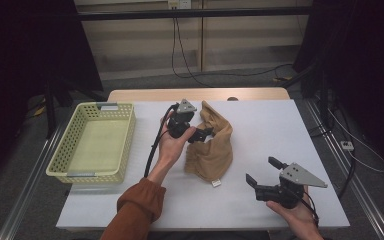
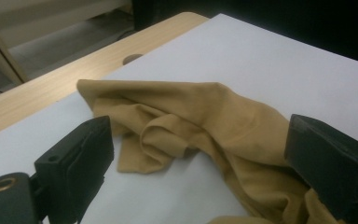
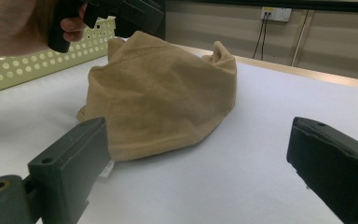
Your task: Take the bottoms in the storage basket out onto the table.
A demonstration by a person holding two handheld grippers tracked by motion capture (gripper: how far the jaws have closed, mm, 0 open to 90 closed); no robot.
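A tan cloth (image 1: 211, 145) lies bunched in the middle of the white table (image 1: 270, 130), with a small white label at its near edge. My left gripper (image 1: 206, 134) hovers over the cloth's left side, jaws open and pointing right. In the left gripper view the folded cloth (image 2: 205, 126) spreads between and beyond the two black jaws, with nothing pinched. My right gripper (image 1: 262, 172) stands open near the table's front right, aimed at the cloth (image 3: 158, 93), which lies a short way off. The other hand and its gripper (image 3: 121, 11) hang above the cloth's far left.
A pale green perforated basket (image 1: 96, 142) sits empty on the table's left side. A wooden strip (image 1: 200, 94) edges the far side of the table. Cables hang at the back and right. Bare white surface lies right of the cloth.
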